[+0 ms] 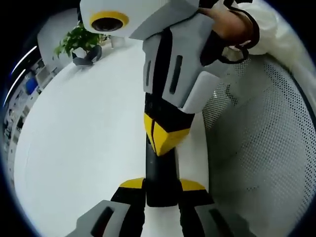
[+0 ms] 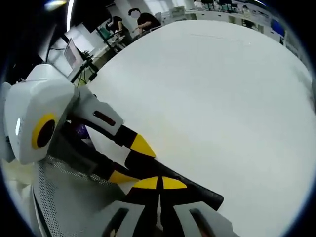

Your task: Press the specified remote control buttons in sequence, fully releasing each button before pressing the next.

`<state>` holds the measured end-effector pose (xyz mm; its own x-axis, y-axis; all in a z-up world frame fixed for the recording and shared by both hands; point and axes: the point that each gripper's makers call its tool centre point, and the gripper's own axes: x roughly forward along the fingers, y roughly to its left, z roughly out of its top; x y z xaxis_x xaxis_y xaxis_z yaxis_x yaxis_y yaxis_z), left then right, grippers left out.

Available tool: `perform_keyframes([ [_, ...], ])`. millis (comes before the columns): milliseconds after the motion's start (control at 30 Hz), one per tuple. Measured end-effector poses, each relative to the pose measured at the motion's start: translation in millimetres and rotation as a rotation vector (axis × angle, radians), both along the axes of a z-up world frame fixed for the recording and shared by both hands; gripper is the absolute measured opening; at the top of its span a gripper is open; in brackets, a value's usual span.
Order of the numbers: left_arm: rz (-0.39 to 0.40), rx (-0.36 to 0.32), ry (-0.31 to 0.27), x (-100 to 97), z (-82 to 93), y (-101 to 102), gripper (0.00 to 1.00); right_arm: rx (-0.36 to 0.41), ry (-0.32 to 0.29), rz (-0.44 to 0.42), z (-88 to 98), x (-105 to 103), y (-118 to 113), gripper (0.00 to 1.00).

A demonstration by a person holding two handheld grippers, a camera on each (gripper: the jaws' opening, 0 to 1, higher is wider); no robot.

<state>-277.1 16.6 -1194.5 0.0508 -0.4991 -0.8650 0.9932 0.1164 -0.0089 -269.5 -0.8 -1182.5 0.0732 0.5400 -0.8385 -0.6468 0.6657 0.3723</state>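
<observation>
The black remote (image 1: 159, 173) lay on the white table (image 1: 84, 148), clamped between the left gripper's (image 1: 163, 186) 2 jaws. The right gripper (image 2: 159, 183), jaws together, pressed down on it. Beyond the table's far edge stood a plant (image 1: 79, 40); desks (image 2: 237, 17) lined the room.

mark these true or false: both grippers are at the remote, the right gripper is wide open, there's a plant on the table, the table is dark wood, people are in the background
1. Both grippers are at the remote. True: the left gripper clamps it by its sides, and the right gripper meets its top face.
2. The right gripper is wide open. False: its yellow tips are closed together.
3. A potted plant stands at the far end of the table. True.
4. The table is dark wood. False: it is plain white.
5. People are in the background. True: they show beyond the table's far edge in the right gripper view.
</observation>
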Motion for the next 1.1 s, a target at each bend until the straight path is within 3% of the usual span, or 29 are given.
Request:
perform_keyframes([
  [267, 0.005, 0.021, 0.008, 0.5, -0.3, -0.6, 0.23, 0.012, -0.002, -0.02, 1.4, 0.2, -0.1, 0.0],
  [533, 0.016, 0.014, 0.007, 0.3, 0.1, -0.6, 0.23, 0.031, -0.02, 0.016, 4.7, -1.5, 7.9, 0.0],
  [1100, 0.015, 0.05, 0.0, -0.3, 0.0, -1.4, 0.23, 0.009, -0.027, 0.029, -0.2, -4.9, 10.0, 0.0],
])
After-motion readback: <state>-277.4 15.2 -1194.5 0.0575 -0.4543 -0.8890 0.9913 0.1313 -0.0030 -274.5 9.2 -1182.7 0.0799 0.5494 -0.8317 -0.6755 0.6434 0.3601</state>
